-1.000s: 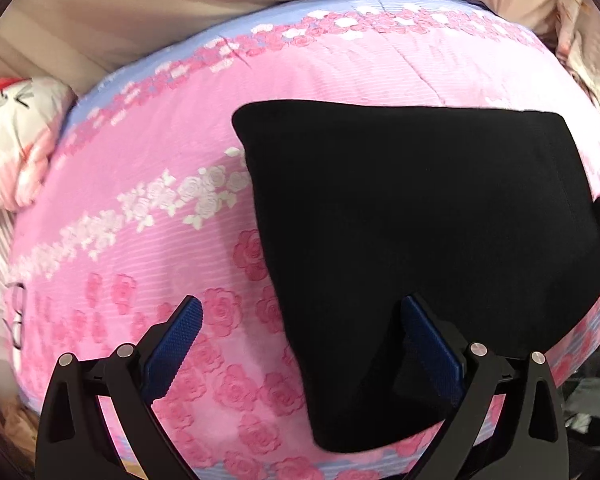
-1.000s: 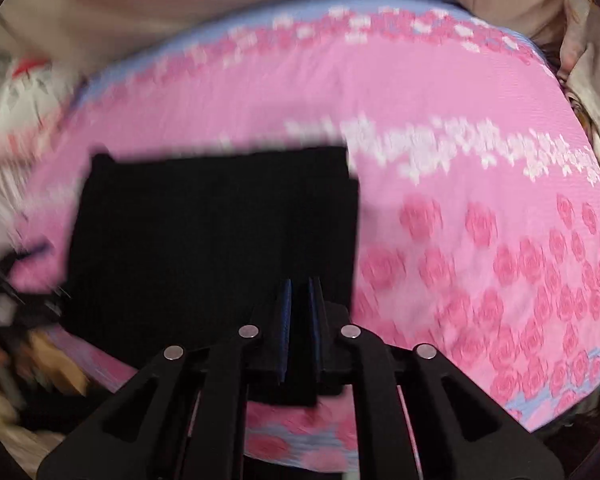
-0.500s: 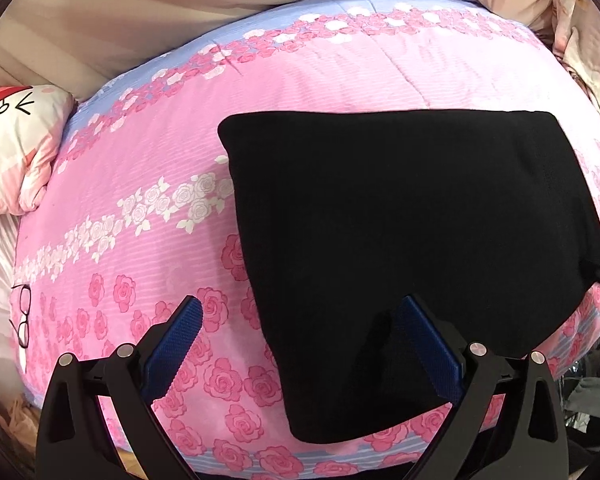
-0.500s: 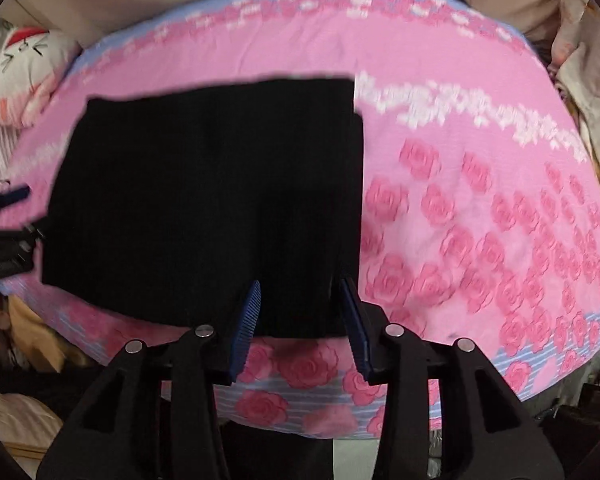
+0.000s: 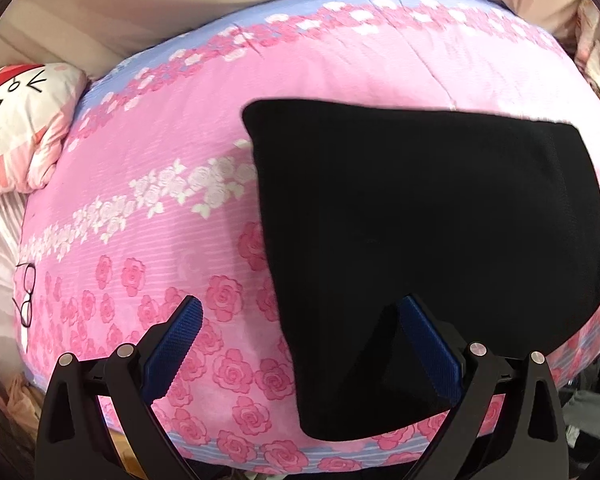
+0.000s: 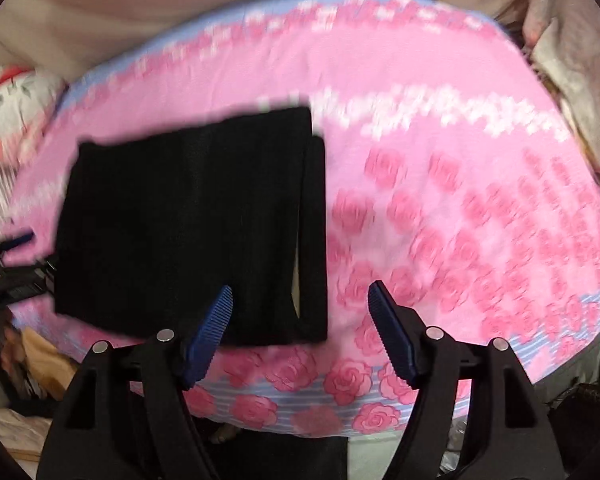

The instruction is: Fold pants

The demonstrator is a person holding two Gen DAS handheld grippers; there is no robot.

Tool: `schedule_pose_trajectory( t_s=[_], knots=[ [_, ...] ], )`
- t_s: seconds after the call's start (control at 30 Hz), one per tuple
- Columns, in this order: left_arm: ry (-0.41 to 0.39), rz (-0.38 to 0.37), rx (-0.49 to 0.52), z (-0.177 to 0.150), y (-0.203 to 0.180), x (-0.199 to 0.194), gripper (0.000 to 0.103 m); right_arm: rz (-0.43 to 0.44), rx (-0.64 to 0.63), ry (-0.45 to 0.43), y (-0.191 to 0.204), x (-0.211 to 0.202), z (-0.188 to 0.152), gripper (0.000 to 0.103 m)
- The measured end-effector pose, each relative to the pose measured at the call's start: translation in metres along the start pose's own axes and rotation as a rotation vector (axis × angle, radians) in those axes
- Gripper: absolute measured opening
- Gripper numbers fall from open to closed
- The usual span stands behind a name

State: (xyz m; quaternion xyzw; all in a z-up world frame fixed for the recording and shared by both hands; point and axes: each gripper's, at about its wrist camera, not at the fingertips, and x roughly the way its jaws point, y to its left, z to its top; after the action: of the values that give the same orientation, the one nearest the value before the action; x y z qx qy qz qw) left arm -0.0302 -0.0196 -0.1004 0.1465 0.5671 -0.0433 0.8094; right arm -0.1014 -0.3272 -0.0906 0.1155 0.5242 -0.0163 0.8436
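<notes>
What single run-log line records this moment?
pants: folded, flat on quilt | left gripper: open, empty | right gripper: open, empty

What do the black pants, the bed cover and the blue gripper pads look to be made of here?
Black pants: soft matte fabric, probably a knit; faint lengthwise ribbing shows in the right wrist view.
Bed cover: thin printed cloth, likely cotton, with fine stripes and roses; puffy, so perhaps quilted.
Gripper pads: blue rubber or plastic, with a fine gridded texture.
</notes>
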Motion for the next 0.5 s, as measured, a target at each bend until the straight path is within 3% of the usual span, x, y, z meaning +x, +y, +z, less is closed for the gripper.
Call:
schedule_pose_trajectory(
  t_s=[0.07,0.1,0.2,0.37,0.4,0.5],
  knots=[
    [-0.006,0.009,-0.024,0.005,0.004,-0.005,0.098,0.008,0.040,-0.049,0.002,-0.016,0.012,0.087],
    [-0.007,0.009,-0.033,0.007,0.005,-0.007,0.098,0.006,0.050,-0.072,0.005,-0.022,0.018,0.090],
    [-0.025,0.014,-0.063,0.016,0.009,-0.016,0.098,0.028,0.037,-0.112,0.020,-0.031,0.033,0.092],
    [-0.084,0.060,-0.085,0.027,0.016,-0.029,0.098,0.009,-0.024,-0.095,0.036,-0.017,0.045,0.098],
    [-0.082,0.051,-0.092,0.027,0.020,-0.027,0.098,0.008,-0.022,-0.079,0.032,-0.015,0.044,0.098],
    [-0.046,-0.093,-0.131,0.025,0.038,-0.013,0.098,0.073,0.006,-0.006,0.012,0.003,0.036,0.098]
  ],
)
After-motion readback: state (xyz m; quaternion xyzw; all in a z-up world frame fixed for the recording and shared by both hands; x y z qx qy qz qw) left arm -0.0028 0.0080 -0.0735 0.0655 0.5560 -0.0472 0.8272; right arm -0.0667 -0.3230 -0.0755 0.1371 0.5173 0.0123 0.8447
